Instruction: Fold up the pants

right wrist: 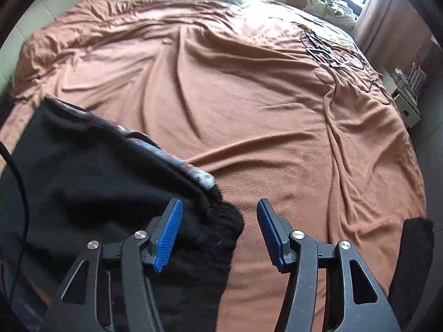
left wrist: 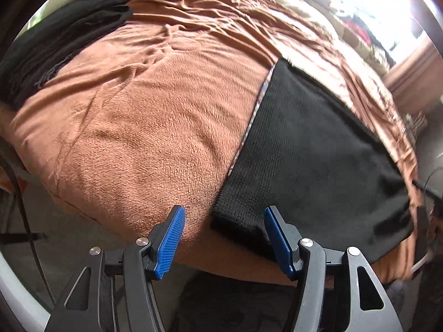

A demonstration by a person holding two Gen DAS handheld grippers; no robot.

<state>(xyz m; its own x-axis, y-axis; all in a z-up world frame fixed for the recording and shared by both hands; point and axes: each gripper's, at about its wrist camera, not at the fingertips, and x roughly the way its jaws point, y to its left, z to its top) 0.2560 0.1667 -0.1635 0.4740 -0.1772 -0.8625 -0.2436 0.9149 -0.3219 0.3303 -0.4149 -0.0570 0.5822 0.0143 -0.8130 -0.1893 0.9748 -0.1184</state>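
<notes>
The left claw [left wrist: 223, 238] stands spread above the near edge of the bed, its blue pads [left wrist: 170, 242] clear of any cloth. Directly ahead of it and reaching off to its right, the black pants [left wrist: 310, 160] lie flat on the rust-brown blanket [left wrist: 133, 127], a patterned band [left wrist: 250, 121] running along their left edge. A second heap of dark clothing [left wrist: 55, 41] lies well beyond, to the far left.

The right claw [right wrist: 218, 235] is likewise spread and pinches nothing. The pants [right wrist: 83, 179] fill the area to its left, their gathered elastic waistband [right wrist: 221, 215] lying between the open pads without being pressed. Open blanket [right wrist: 249, 96] extends ahead and to the right.
</notes>
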